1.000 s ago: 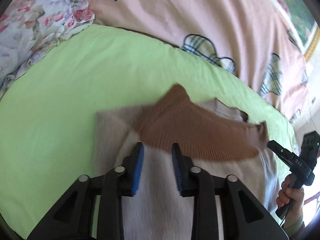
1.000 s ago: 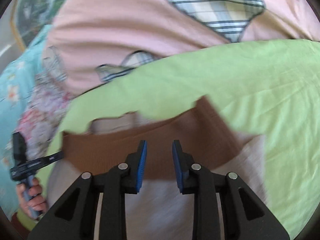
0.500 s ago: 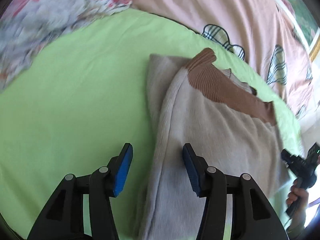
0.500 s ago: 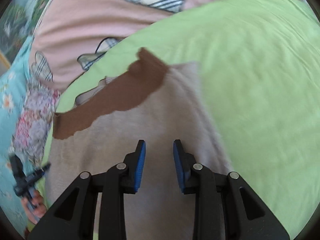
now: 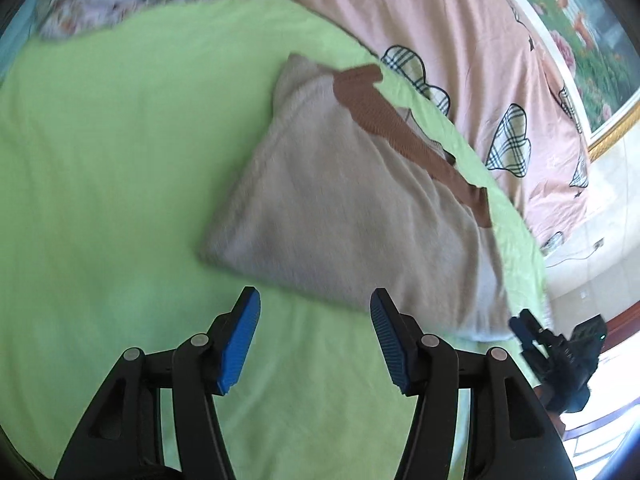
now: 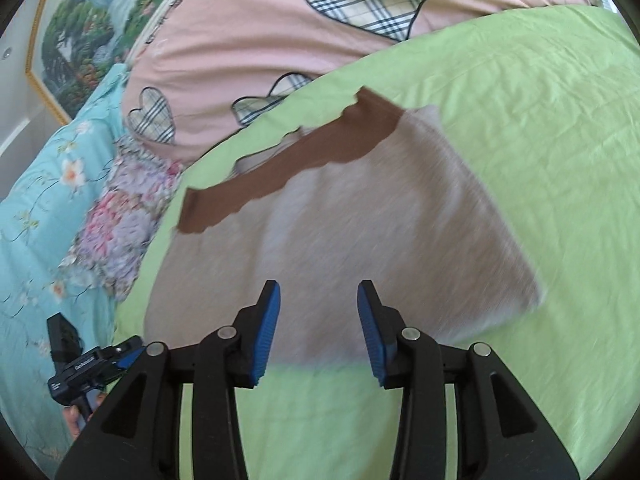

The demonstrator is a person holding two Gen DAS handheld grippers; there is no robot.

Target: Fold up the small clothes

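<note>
Beige knitted garment with brown ribbed band [image 5: 352, 216] lies folded flat on the lime-green sheet [image 5: 112, 152] | my left gripper [image 5: 315, 342] hangs over the sheet just short of the garment's near edge, fingers spread, holding nothing | my right gripper [image 6: 319, 330] likewise at the near edge, fingers apart, empty

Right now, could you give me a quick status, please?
Left gripper open, right gripper open, both empty. Beige garment folded on green sheet. Nothing in the way.
</note>
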